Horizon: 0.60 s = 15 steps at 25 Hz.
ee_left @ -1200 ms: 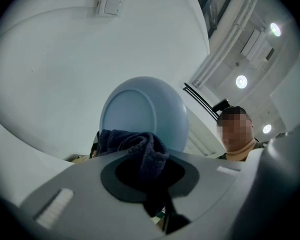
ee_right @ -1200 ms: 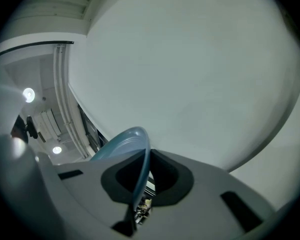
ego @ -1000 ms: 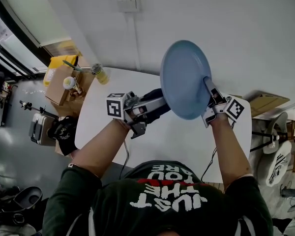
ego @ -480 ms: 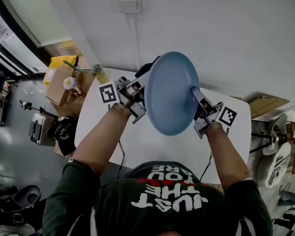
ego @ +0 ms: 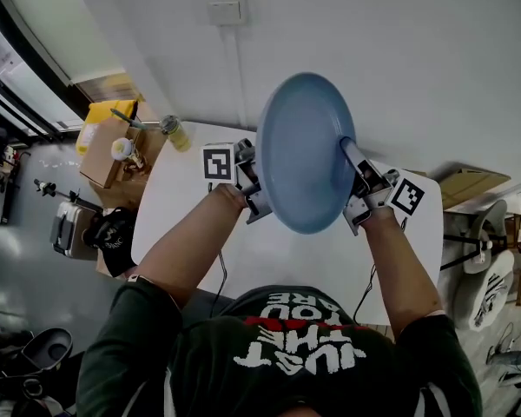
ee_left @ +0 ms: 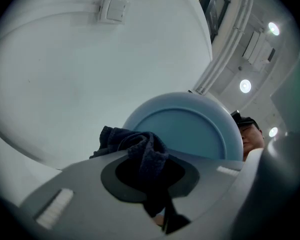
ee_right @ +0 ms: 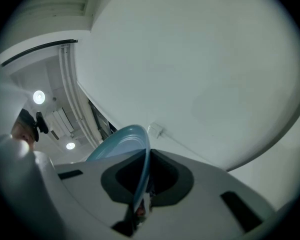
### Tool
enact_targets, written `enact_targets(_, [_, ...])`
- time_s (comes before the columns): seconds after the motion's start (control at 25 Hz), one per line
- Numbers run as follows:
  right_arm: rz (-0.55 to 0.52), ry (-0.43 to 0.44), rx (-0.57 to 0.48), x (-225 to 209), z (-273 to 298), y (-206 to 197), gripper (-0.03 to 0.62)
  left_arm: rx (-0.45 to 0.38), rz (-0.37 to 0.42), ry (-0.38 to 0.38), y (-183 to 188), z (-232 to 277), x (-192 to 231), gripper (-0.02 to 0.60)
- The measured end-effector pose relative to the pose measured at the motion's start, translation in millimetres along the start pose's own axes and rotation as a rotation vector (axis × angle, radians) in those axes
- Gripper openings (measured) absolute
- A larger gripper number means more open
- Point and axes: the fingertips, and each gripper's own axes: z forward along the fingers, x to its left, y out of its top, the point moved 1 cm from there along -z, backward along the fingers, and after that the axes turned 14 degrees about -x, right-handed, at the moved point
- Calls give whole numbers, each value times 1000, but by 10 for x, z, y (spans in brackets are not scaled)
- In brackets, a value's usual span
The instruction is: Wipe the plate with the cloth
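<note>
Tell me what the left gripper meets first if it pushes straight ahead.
Probably the blue plate, standing on edge ahead; the dark cloth clamped in the left gripper would touch it first. Depth is unclear.

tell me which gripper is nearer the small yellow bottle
Left. The left gripper is close beside the yellow bottle; the right gripper is farther, past the round blue plate.

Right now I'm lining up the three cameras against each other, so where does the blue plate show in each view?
Head view: blue plate, centre, upright, its back to the camera.
Left gripper view: plate, just below centre, face-on behind the dark cloth.
Right gripper view: plate, lower left of centre, seen edge-on.
Shared landmark: white wall box, also at and.
</note>
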Motion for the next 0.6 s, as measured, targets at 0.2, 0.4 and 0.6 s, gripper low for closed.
enact_targets(0.2, [-11, -48, -61, -132, -9, 211, 14, 87, 10, 12, -285, -120, 47, 49])
enact_targets(0.4, [-24, -99, -90, -310, -74, 303, 14, 78, -33, -12, -424, -237, -30, 49])
enact_targets(0.6, [-21, -145, -102, -485, -157, 354, 14, 38, -23, -30, -343, -359, -149, 49])
